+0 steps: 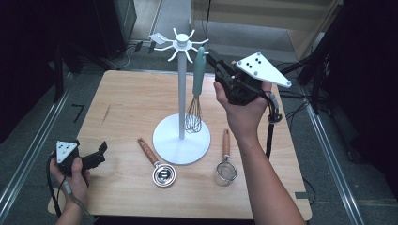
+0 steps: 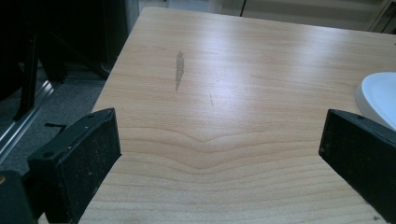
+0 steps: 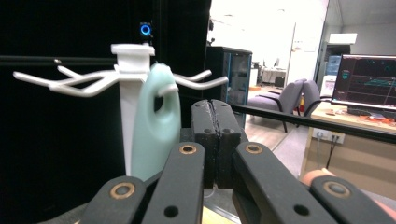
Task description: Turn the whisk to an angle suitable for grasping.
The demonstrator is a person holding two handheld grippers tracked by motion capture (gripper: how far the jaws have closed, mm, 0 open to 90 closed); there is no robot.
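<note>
A white hook stand (image 1: pixel 181 93) rises from a round base in the middle of the wooden table (image 1: pixel 126 98). A whisk with a teal handle (image 1: pixel 199 72) hangs from one of its hooks, wire head down near the base. My right gripper (image 1: pixel 212 55) is held high just right of the handle's top. In the right gripper view its jaws (image 3: pixel 215 112) are pressed together with nothing between them, and the teal handle (image 3: pixel 156 126) hangs on a white hook just left of them. My left gripper (image 1: pixel 101 152) rests at the table's front left, open (image 2: pixel 219 149) over bare wood.
A wooden-handled metal scoop (image 1: pixel 159 168) lies in front of the stand's base, and a small wooden-handled strainer (image 1: pixel 225 166) lies to its right. The base's rim (image 2: pixel 380 95) sits at the right in the left gripper view. Dark racks and rails flank the table.
</note>
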